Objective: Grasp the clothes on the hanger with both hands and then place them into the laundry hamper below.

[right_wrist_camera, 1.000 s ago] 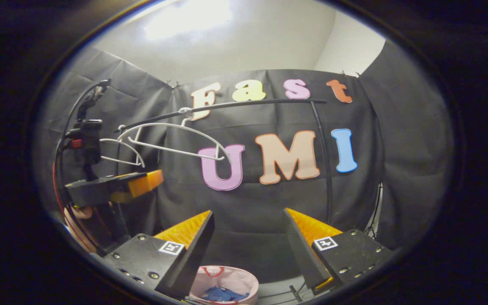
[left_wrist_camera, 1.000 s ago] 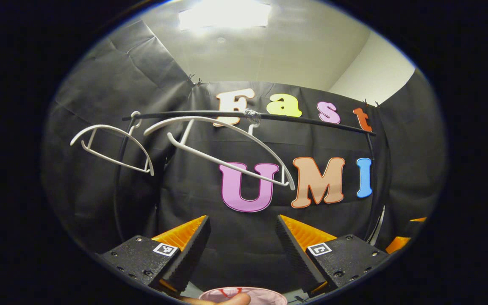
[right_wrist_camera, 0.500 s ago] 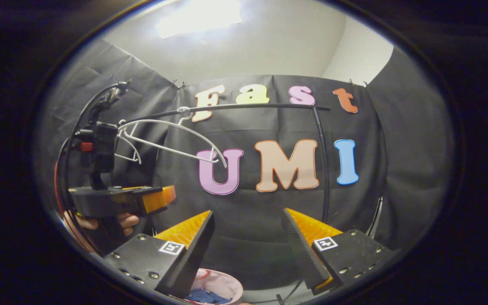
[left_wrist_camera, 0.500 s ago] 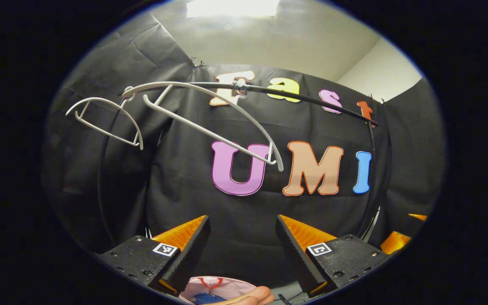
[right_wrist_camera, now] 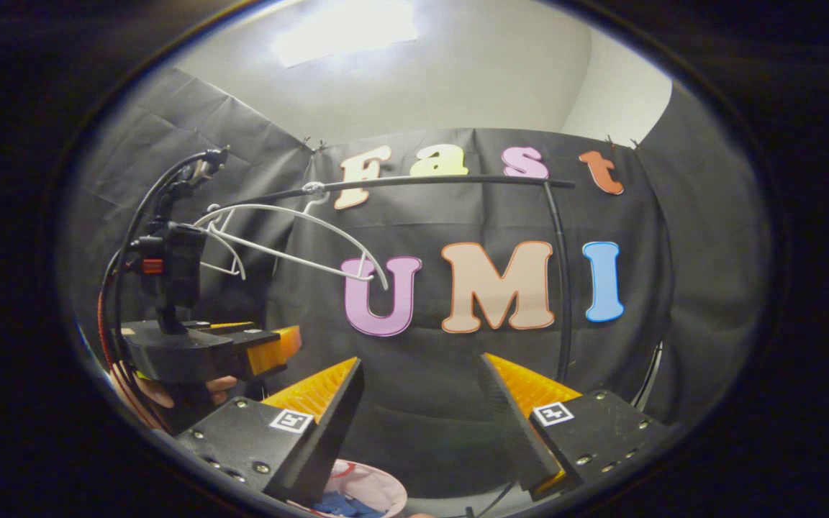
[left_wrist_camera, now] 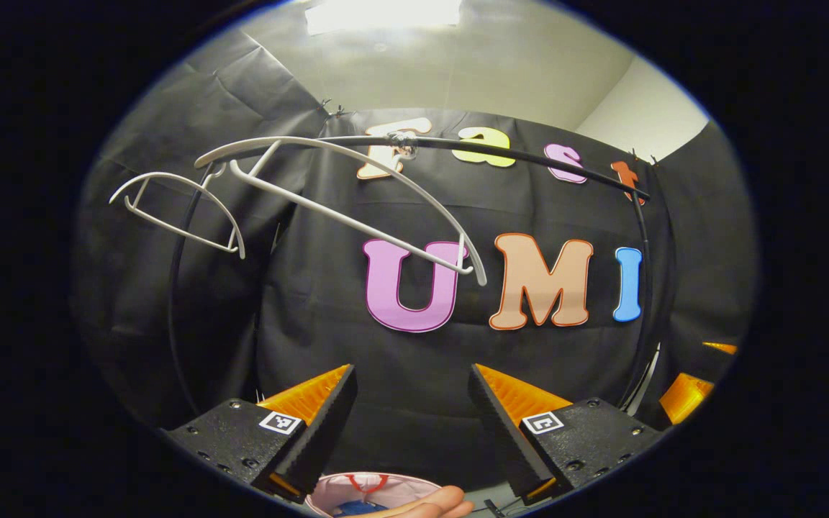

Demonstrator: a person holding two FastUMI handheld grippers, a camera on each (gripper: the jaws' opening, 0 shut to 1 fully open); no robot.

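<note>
Two bare white hangers hang on the black rail [left_wrist_camera: 529,155]: a large one [left_wrist_camera: 357,194] and a smaller one [left_wrist_camera: 177,208] to its left. The large hanger [right_wrist_camera: 299,241] appears again in the right gripper view. The pink laundry hamper [left_wrist_camera: 371,489] sits below at the bottom edge, with blue clothes [right_wrist_camera: 339,503] lying inside the hamper [right_wrist_camera: 371,489]. My left gripper [left_wrist_camera: 411,370] is open and holds nothing. My right gripper [right_wrist_camera: 422,361] is open and holds nothing too. The left gripper [right_wrist_camera: 281,345] also shows at the left of the right gripper view, held by a hand [right_wrist_camera: 216,385].
The rail's black upright [right_wrist_camera: 562,288] runs down on the right, and another upright [left_wrist_camera: 173,309] on the left. A fingertip [left_wrist_camera: 429,505] lies at the bottom edge over the hamper. Part of the right gripper [left_wrist_camera: 684,396] shows at the far right.
Both grippers stayed open. The left gripper has sunk lower, so the rail and hangers stand higher in its view. The hamper with the blue clothes has come into the left gripper view.
</note>
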